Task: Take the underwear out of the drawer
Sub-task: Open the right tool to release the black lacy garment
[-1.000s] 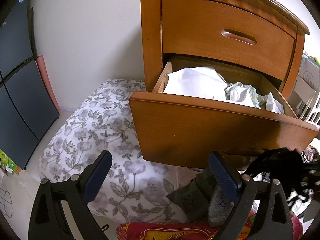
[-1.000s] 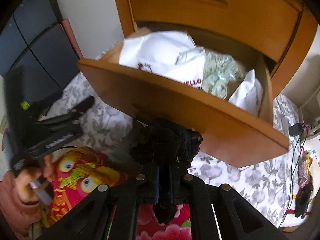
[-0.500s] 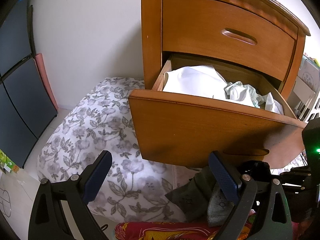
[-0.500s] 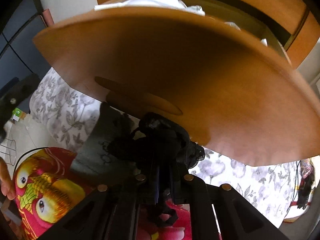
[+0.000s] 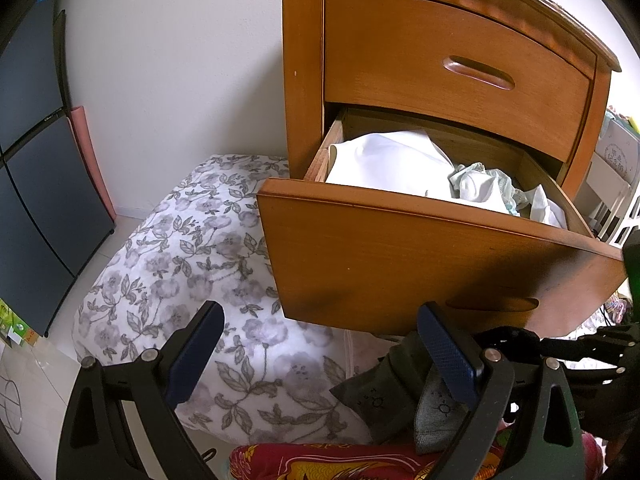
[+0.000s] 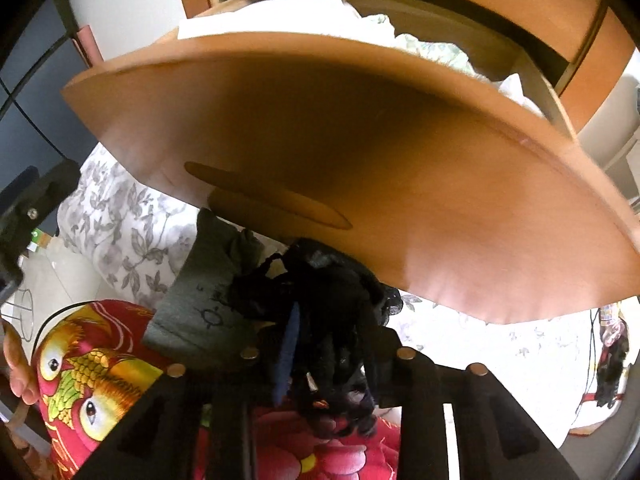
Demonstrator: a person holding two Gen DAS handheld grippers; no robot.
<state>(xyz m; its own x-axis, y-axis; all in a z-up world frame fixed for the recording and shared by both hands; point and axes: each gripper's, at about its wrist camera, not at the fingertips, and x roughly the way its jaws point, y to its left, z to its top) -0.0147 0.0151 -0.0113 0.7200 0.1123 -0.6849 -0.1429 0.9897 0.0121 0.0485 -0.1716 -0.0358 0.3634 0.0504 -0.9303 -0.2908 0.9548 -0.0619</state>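
- Right gripper (image 6: 320, 344): jaws pinched together on black lace underwear (image 6: 320, 280), a crumpled bunch just below the drawer front.
- Left gripper (image 5: 320, 344): jaws wide apart, holding nothing, over the floral quilt (image 5: 180, 248).
- At 12 o'clock, the open drawer (image 5: 420, 264) holds white clothes (image 5: 384, 164).
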